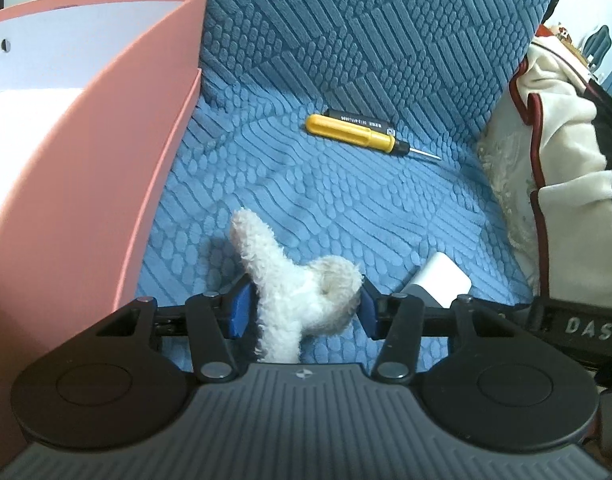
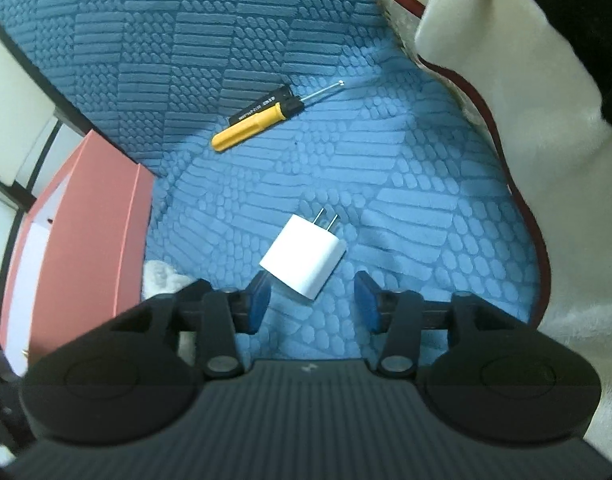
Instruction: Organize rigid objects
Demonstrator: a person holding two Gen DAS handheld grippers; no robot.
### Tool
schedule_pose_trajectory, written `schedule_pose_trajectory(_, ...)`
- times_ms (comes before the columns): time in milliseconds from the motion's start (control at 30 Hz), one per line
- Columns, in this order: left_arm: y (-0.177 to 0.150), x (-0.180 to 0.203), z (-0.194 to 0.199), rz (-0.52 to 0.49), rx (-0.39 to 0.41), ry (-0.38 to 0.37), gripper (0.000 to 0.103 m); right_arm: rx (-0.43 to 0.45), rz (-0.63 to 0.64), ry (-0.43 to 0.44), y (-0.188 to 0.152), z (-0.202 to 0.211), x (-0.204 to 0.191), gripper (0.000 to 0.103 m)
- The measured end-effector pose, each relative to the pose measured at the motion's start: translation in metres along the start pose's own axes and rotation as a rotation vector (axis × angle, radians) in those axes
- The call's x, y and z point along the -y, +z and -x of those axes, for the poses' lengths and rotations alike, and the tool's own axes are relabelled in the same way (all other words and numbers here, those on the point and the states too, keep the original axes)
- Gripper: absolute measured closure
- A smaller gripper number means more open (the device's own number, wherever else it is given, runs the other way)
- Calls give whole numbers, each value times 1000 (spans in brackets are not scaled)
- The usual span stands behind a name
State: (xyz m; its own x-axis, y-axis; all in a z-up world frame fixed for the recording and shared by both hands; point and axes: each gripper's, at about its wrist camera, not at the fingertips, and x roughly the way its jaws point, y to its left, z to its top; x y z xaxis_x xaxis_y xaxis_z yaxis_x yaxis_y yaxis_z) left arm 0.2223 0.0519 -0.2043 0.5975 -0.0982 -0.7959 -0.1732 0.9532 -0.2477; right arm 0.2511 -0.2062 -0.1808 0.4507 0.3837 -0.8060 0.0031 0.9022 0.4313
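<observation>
Blue quilted sofa seat (image 1: 346, 208): left hand-held gripper (image 1: 302, 312) clamps plush toy (image 1: 294, 280); right hand-held gripper (image 2: 312, 300), half-open & empty, should straddle white charger (image 2: 304, 258) squarely w/ pads on flat sides.

The left gripper (image 1: 302, 306) pinches a white plush toy (image 1: 294, 280) between its blue pads on the blue sofa cover (image 1: 346, 208). A pink box (image 1: 106, 152) stands left; a yellow screwdriver (image 1: 354, 134) lies far, a white charger (image 1: 440, 280) near right.
</observation>
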Motion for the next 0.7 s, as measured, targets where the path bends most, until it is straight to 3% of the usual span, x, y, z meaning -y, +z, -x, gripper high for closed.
schedule_pose_trajectory(100,1,-6,5,14,-1,-13,45,-13,48,-7,-1,-4,-6,51)
schedule_pose_trajectory(167,2,-9,8,19,-2,-20,45,-22,110,-13,-2,-8,-13,40)
schedule_pose_trajectory(267,0,-9,11,9,-5,-35,45,-14,223,-71,-2,-16,-26,35)
schedule_pose_trajectory(400,-2,-10,13,8,-6,-47,45,-6,318,-155,-2,-29,-32,35)
schedule_pose_trajectory(633,-2,-9,13,10,-2,-40,45,31,366,-154,4,-45,-38,35)
schedule_pose_trajectory(700,-2,-10,13,14,-3,-39,45,32,402,-168,1,-47,-43,42)
